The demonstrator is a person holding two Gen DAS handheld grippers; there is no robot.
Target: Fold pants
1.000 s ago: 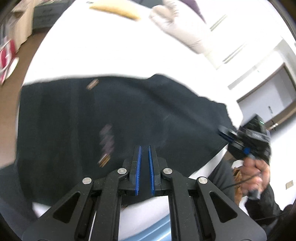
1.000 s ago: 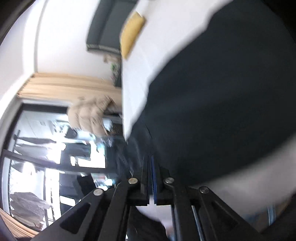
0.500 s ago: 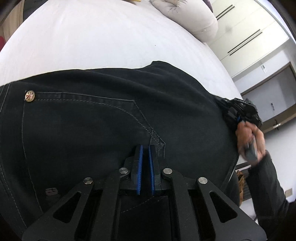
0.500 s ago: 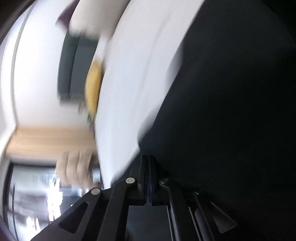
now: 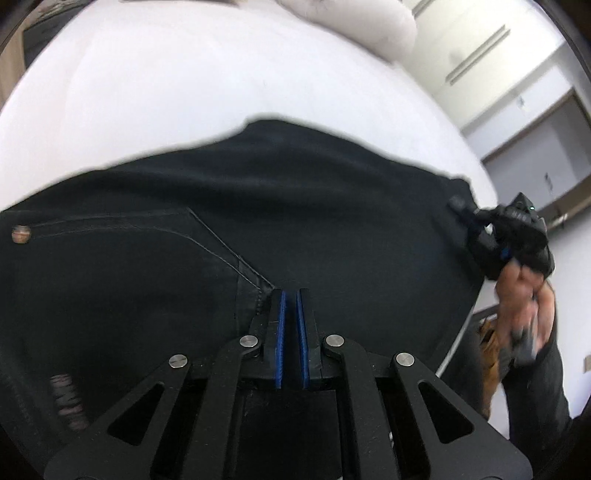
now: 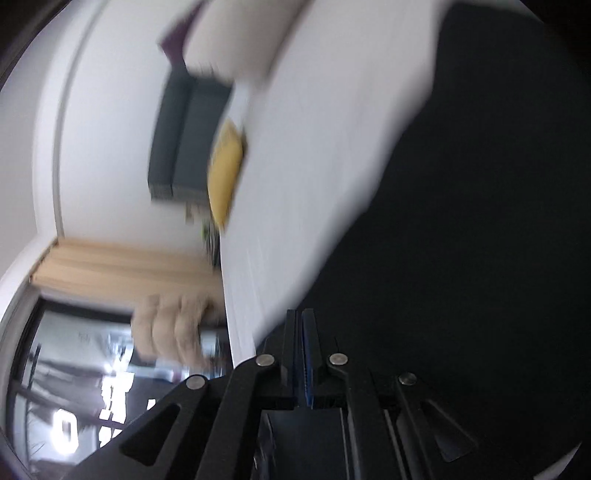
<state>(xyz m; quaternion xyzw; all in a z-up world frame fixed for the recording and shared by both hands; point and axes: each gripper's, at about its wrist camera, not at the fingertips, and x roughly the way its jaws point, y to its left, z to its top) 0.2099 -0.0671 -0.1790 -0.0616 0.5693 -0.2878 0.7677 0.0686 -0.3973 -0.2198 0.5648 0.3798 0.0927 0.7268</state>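
Observation:
Black jeans [image 5: 258,221] lie spread across a white bed [image 5: 184,92]; a pocket seam and a brass rivet [image 5: 20,234] show at the left. My left gripper [image 5: 289,295] is shut on the jeans' near edge by the pocket corner. My right gripper [image 5: 461,206] shows in the left wrist view, gripping the far right corner of the jeans. In the right wrist view, the right gripper [image 6: 300,314] is shut on the black cloth [image 6: 461,240], with the frame blurred.
A pale pillow [image 5: 351,22] lies at the head of the bed. A yellow cushion [image 6: 225,177] and a grey sofa [image 6: 181,136] sit beyond the bed. White closet doors [image 5: 517,92] stand at the right. A window [image 6: 74,387] shows at lower left.
Both grippers have moved with the jeans, which now lie lower and flatter on the bed. The right gripper has swung further out to the right corner.

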